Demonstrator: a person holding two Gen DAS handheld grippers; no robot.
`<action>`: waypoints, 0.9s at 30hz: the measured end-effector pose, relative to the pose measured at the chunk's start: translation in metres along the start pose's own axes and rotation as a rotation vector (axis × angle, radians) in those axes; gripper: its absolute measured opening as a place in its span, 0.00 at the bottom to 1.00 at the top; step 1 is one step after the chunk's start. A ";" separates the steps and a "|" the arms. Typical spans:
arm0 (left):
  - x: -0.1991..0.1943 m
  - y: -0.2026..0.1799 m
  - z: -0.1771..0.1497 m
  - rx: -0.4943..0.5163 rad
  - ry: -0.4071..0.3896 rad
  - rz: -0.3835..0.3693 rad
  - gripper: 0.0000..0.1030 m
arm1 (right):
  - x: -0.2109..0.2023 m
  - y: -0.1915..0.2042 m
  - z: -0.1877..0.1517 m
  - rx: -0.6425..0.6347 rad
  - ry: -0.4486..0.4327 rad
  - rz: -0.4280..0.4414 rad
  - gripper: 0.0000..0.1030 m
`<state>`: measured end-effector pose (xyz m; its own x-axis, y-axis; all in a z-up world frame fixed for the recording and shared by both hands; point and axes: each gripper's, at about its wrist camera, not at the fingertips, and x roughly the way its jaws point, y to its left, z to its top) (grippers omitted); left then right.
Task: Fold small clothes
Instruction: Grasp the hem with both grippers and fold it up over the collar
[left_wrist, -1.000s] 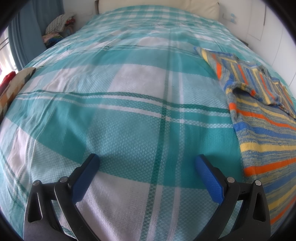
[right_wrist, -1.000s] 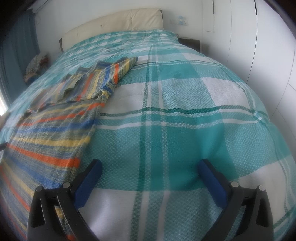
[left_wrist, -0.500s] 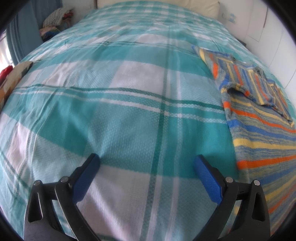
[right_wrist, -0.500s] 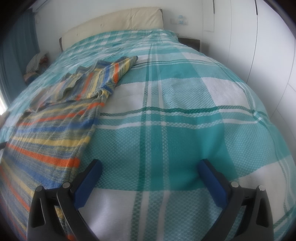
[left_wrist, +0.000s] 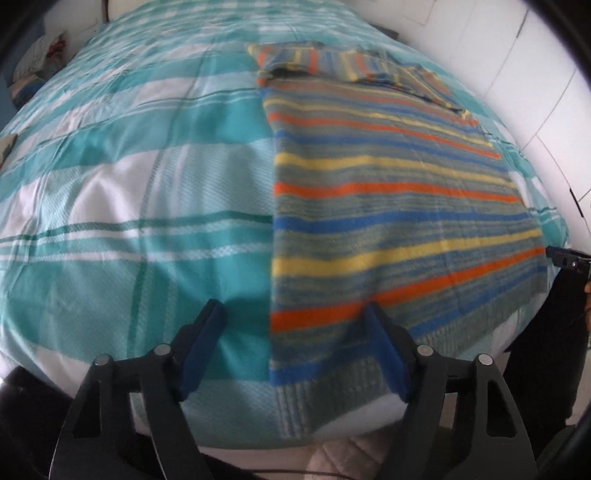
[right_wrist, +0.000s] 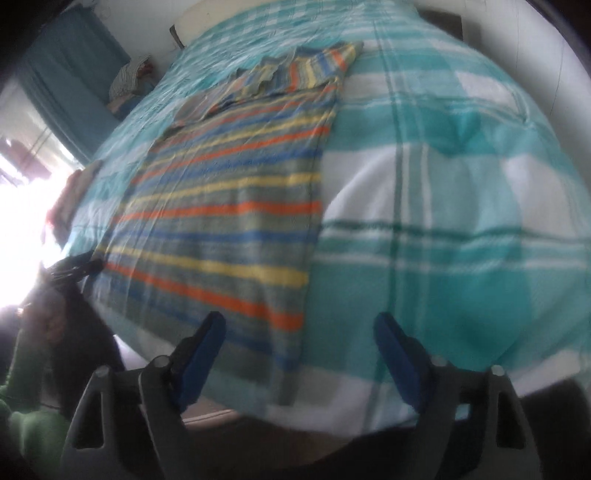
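The left gripper (left_wrist: 295, 332) hovers over the bed (left_wrist: 147, 184), jaws closing with nothing pressed between them; the striped sweater's (left_wrist: 388, 206) near-left hem corner lies below and between them.

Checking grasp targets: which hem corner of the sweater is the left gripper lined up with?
The left gripper straddles the sweater's near left hem corner, jaws closing, not yet pinching; the other corner lies by the right gripper.

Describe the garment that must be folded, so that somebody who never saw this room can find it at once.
Look at the big bed with the teal and white checked cover. On it the striped knitted top lies spread flat, its hem at the near edge of the bed. It alone has thin orange, yellow and blue stripes on grey-green, unlike the wide teal checks around it.
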<state>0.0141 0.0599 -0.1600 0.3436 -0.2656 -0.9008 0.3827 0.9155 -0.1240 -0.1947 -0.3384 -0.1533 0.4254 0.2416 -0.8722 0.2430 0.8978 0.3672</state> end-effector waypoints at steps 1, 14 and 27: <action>0.000 -0.004 -0.002 0.006 0.006 0.004 0.67 | 0.006 0.000 -0.005 0.010 0.015 -0.001 0.65; -0.022 0.032 0.020 -0.225 -0.021 -0.293 0.04 | -0.029 0.009 0.018 0.017 -0.049 0.170 0.06; 0.027 0.068 0.217 -0.282 -0.178 -0.309 0.04 | 0.004 -0.016 0.234 0.096 -0.312 0.162 0.06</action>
<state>0.2355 0.0494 -0.1022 0.4019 -0.5642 -0.7212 0.2507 0.8253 -0.5060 0.0074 -0.4380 -0.0871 0.7072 0.2408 -0.6648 0.2249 0.8148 0.5343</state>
